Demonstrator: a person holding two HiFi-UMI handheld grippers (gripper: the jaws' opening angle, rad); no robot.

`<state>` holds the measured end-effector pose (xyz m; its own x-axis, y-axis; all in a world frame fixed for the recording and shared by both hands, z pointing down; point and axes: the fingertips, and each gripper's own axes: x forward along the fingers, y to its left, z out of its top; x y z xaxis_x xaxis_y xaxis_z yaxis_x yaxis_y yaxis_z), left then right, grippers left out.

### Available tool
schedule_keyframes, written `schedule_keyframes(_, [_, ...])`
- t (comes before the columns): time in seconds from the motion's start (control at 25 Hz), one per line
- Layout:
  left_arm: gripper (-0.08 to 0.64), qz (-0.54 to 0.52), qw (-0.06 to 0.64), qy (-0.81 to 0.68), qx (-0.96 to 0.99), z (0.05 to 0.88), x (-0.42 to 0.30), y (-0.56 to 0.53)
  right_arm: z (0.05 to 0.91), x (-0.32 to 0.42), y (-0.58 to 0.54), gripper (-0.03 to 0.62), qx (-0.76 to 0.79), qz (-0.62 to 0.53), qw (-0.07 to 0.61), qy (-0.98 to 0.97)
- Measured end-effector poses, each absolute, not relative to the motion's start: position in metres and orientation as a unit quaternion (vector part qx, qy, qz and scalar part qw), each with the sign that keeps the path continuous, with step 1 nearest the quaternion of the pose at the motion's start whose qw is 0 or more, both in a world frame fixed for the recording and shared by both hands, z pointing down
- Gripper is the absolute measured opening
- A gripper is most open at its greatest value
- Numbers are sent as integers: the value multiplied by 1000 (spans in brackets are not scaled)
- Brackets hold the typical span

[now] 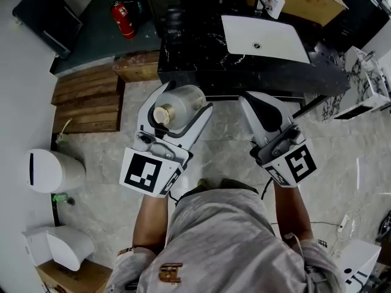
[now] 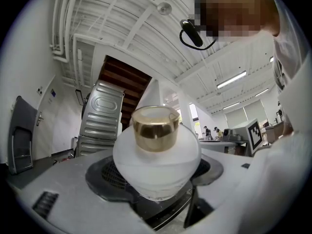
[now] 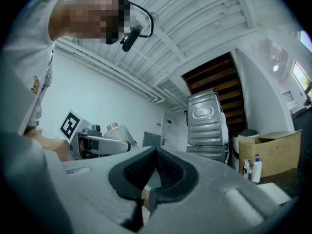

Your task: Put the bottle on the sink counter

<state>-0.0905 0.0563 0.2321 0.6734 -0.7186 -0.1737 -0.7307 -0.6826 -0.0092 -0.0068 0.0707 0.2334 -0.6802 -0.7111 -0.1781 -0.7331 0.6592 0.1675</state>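
Resting between the wide-spread jaws of the left gripper (image 1: pixel 187 96), the bottle (image 1: pixel 180 105) is held in the air over the floor, just short of the front edge of the sink counter (image 1: pixel 201 63). The dark ribbed pads clamp its rounded body on both sides, and the neck points back along the gripper toward the person. In the left gripper view the bottle (image 2: pixel 157 172) has a squat, bulbous body of frosted white glass or plastic and a short, shiny gold cap (image 2: pixel 156 128); what is inside, if anything, probably cannot be read through the frosting.

The right gripper (image 1: pixel 259 99) is held level beside it, well apart from the bottle. Its jaws are closed, the pads (image 3: pixel 168 172) meeting in a narrow seam with nothing between them.

The counter is polished black stone with pale veins. A white rectangular basin (image 1: pixel 269 38) is set into it, with a white pump bottle (image 1: pixel 276 3) behind. Pale marbled tiles (image 1: pixel 226 133) cover the floor, and wooden pallets (image 1: pixel 85 102) lie to the left.
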Motion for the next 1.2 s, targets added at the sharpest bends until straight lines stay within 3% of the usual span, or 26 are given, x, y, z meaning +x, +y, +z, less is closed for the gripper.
schedule_keyframes(0.56, [328,69,26,387,-919,250,-106,12,248,-17,32,0,-415,104,31,904])
schedule_keyframes(1.2, [328,26,13,437,-899,274,-74,-126,254,28,-116,0,-382,100,44,917])
